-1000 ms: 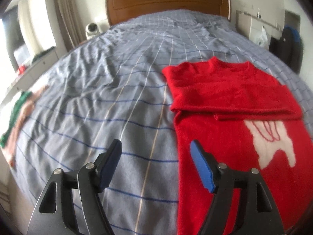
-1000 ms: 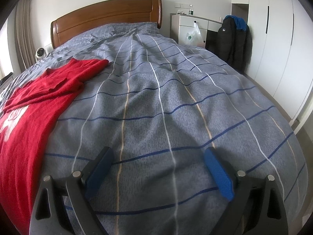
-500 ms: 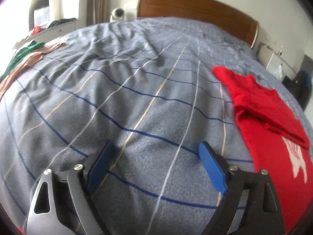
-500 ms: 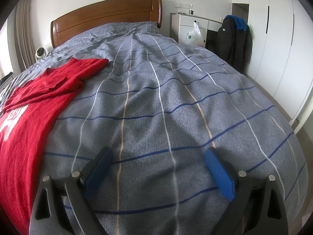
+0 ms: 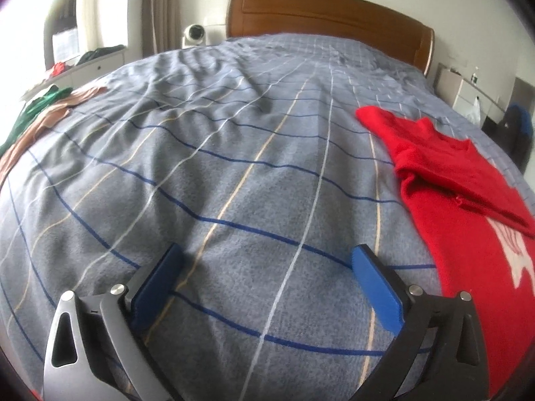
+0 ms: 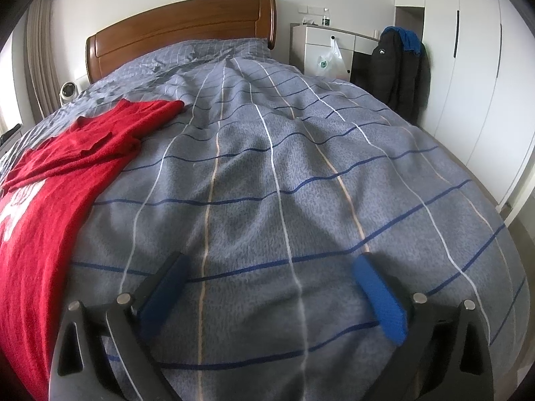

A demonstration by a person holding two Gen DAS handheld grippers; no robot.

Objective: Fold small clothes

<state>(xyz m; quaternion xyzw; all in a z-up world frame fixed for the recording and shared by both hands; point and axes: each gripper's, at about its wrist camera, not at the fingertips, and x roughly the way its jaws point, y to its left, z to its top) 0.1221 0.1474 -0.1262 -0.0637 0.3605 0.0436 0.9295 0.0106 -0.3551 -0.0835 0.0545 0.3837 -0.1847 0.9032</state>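
Red sweater (image 5: 451, 240) flat on the bed (image 5: 234, 167), off to the right of the left tool (image 5: 267, 254) and off to the left of the right tool (image 6: 271, 262), so lying between the two. Sleeves already crossed over the chest, lower body not yet folded up.

Left tool spread wide, just been opening, nothing but bedcover between the pads. Right tool likewise: wide apart, just been opening, empty, aimed down at bare cover.

Now the risks, by judgement:
- Both tools pointed at bedcover rather than sweater, so closing here likely to pinch the soft fleecy cover and drag it.
- Pinching only the top layer at the hem: likely to peel the knit apart instead of lifting it whole.
- Raising one corner ahead of the other: skewed fold, crossed sleeves sliding loose.
- Rumpled cover under the knit: possible snagging and bunching on the way over.

On to writing:
- On the sweater front: a white pattern, cut off at the frame edge, not readable.
- Ahead and right of the right tool: a black jacket (image 6: 398, 77) with a small white logo, too small to read.
- Beside the jacket: a white plastic bag (image 6: 329, 58) with a round green mark, illegible.
- On the dresser: a bottle (image 6: 326, 18) with a green label, illegible too.
- Ahead and left of the left tool: a heap of green and tan clothes (image 5: 36, 117), no print seen.
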